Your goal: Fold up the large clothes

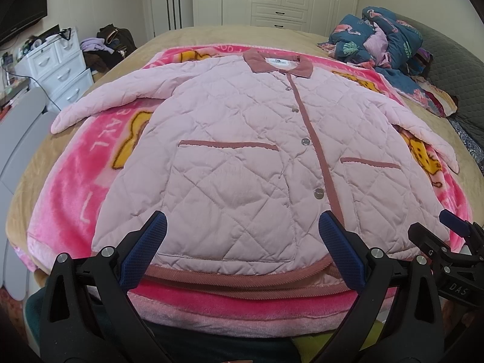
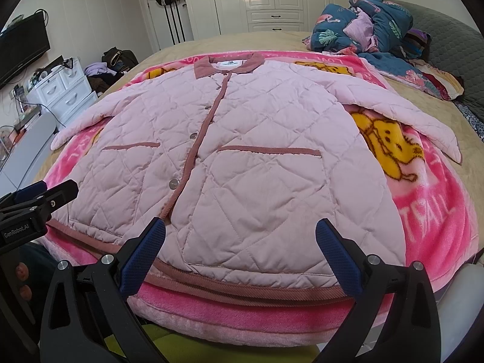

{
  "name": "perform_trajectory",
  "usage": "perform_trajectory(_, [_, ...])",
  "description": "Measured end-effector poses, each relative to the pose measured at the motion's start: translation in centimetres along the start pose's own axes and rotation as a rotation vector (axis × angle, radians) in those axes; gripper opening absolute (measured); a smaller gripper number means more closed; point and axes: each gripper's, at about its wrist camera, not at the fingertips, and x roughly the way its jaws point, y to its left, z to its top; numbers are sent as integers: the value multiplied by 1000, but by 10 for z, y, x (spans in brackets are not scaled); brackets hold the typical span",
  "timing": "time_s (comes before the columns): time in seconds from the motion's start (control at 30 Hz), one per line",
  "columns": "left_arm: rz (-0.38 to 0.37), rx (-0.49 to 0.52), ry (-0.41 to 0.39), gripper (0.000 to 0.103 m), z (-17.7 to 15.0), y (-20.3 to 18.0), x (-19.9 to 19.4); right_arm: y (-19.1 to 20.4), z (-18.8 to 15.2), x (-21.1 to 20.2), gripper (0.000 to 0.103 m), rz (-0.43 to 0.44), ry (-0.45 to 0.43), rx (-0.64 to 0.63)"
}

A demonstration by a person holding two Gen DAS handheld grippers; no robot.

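Jaws of both grippers wide apart, empty, above jacket (image 1: pixel 242 157) hem; "GenRobot.AI" on left gripper (image 2: pixel 33 199).

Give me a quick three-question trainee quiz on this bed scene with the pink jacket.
1. True or false: the quilted jacket lies front up with its sleeves spread out.
2. What lies directly under the jacket?
3. Which hand-held gripper is open: A left only, B right only, C both?

Key: 1 true. 2 the pink blanket. 3 C: the left hand-held gripper and the right hand-held gripper both have their jaws apart, holding nothing.
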Motion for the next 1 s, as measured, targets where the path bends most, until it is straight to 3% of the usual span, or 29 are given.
perform_trajectory(0.63, [1,5,-4,94,1,0,-1,0,1,3,99,7,4,4])
perform_trajectory(1.0, [9,2,-9,94,27,-1,13,-3,22,13,99,6,-3,-2])
